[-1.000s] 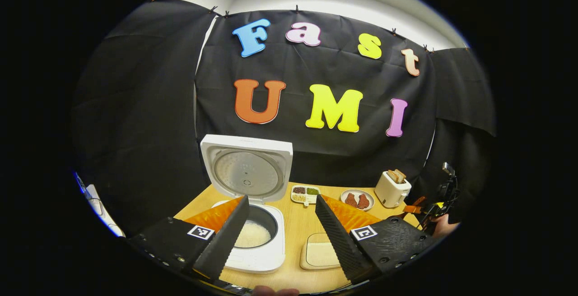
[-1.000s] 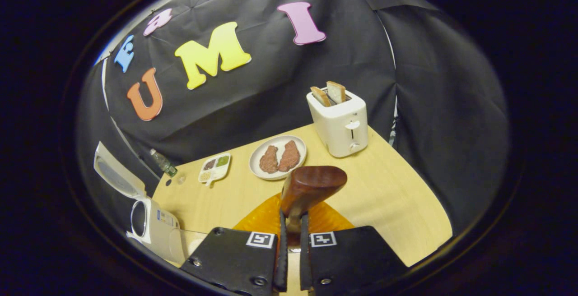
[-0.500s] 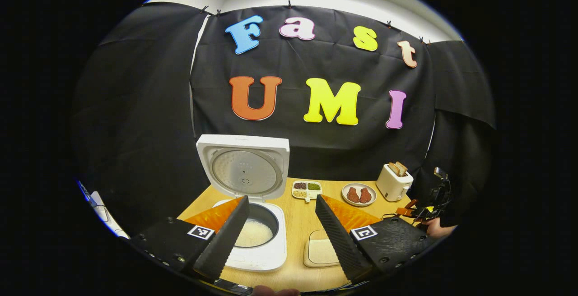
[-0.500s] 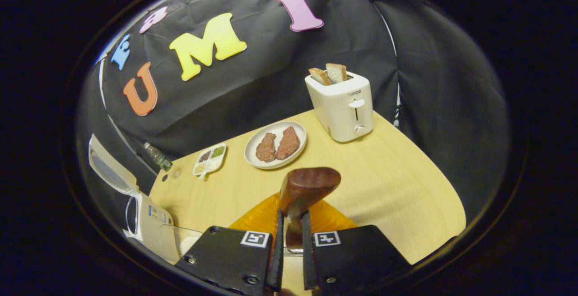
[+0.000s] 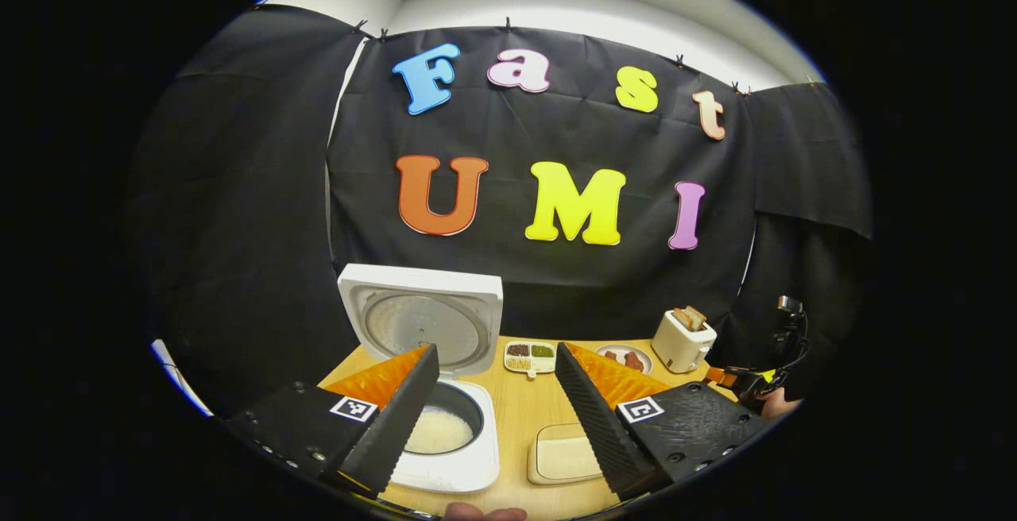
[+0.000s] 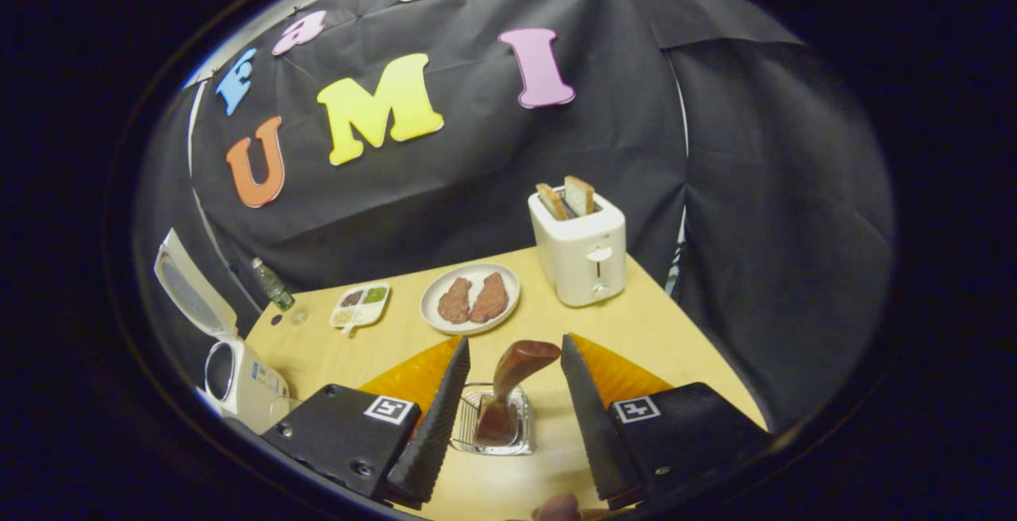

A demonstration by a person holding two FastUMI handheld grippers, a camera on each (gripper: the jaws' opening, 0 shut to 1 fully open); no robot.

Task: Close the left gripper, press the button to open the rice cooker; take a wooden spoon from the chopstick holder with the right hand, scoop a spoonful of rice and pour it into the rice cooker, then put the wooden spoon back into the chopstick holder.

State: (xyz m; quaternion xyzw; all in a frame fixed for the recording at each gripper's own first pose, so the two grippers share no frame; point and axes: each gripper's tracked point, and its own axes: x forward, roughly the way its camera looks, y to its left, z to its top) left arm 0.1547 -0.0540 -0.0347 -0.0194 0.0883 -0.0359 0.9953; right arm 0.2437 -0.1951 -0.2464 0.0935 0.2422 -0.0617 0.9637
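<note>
The wooden spoon [image 6: 512, 382] stands in the chopstick holder [image 6: 494, 419], a small wire basket on the counter [image 6: 675, 338], with its bowl end leaning up and to the right out of the top. The right hand-held gripper [image 6: 508, 418] hangs over the holder with its fingers spread wide, one on each side of the spoon and touching neither it nor the basket. Beyond the holder sits a plate [image 6: 470, 299] with two brown patties, with a white toaster [image 6: 578, 249] holding two bread slices to the right of it, and a small divided dish [image 6: 359, 305] to the left. Far left of the holder, the rice cooker [image 6: 230, 366] stands with its lid up.

In the left gripper view, the rice cooker [image 5: 445, 434] is open, lid upright, white rice lying in its pot. Just right of the cooker lies a shallow tray [image 5: 562, 459], which seems to hold rice, though a finger hides part of it. The left hand-held gripper [image 5: 496, 426] is open above the cooker and holds nothing.
</note>
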